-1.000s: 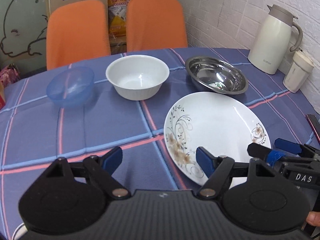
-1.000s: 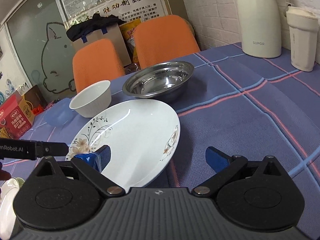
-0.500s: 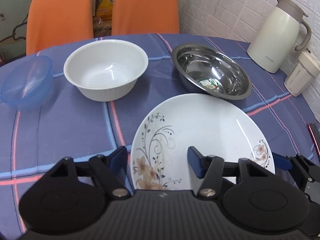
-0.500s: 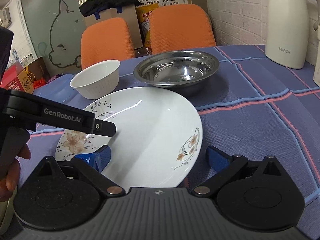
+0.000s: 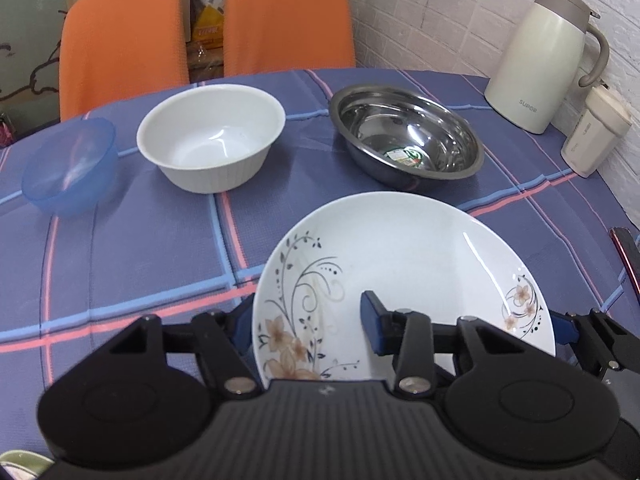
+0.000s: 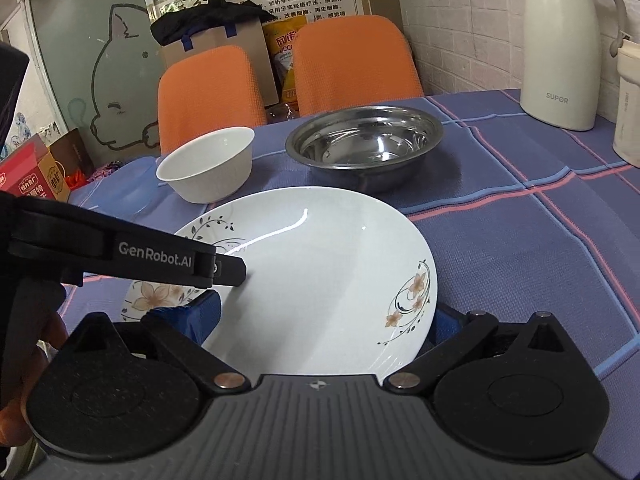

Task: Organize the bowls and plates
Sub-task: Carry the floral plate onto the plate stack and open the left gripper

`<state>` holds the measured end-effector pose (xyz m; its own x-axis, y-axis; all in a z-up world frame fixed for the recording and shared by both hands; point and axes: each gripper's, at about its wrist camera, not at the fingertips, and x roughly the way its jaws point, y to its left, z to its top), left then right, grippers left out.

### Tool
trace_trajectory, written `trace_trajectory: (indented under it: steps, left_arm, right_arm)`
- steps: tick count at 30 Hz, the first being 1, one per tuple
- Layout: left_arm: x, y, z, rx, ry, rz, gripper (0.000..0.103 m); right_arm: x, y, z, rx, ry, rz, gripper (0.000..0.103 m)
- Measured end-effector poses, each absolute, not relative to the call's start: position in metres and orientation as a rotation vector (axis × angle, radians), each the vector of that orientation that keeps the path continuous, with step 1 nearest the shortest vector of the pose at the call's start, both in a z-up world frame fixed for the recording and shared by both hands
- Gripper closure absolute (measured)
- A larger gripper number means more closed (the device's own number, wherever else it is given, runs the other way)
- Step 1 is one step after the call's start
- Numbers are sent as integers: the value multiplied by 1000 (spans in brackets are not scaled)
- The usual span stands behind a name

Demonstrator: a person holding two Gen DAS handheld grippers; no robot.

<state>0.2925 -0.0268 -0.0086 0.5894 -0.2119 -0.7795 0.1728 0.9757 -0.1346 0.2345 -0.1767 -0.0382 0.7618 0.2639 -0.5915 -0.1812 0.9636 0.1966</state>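
Straddling opposite sides of the flowered plate [image 5: 404,264], both tools look set for a two-sided pick-up. The left tool [image 5: 308,320] has one blue pad under or outside the plate's left rim and the other over the white middle, so its jaws are apart and not yet pinching. The right tool [image 6: 324,320] is likewise spread wide, one pad over the plate near the flower print, the other outside the right rim; neither is closed on anything.

The plate lies flat on the checked surface [image 5: 120,264], nearest the person, apart from the other dishes. Beyond it stand the steel bowl [image 5: 406,142], the white bowl [image 5: 212,136] and the blue bowl [image 5: 68,168], in a row, none touching.

My judgement: the step in hand is gripping the plate, early in the tidying, as nothing is stacked yet. Next each tool would need to close on the thin rim, one pad below and one above, then both lift level together. Glazed china is slippery, so a shallow or uneven pinch could let it tilt or slide out
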Motion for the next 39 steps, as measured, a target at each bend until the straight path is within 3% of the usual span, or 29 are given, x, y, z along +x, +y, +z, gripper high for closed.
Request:
trace_trajectory:
  steps: [8,17,32,39]
  left_arm:
    - [240,-2,22,-63,837,-203,63]
    - [152,77,39,-118,788,-67,62]
    - [76,173,6,-215,806,71,60]
    - [76,174,-1,-233,785,21,46]
  right_arm:
    - [191,-154,-15,106,607,271,12]
    - [139,-86,3,64,577,436,12]
    - [98,8,-20,-59,644,582,12]
    - [103,9,-32,-92,663,577,12]
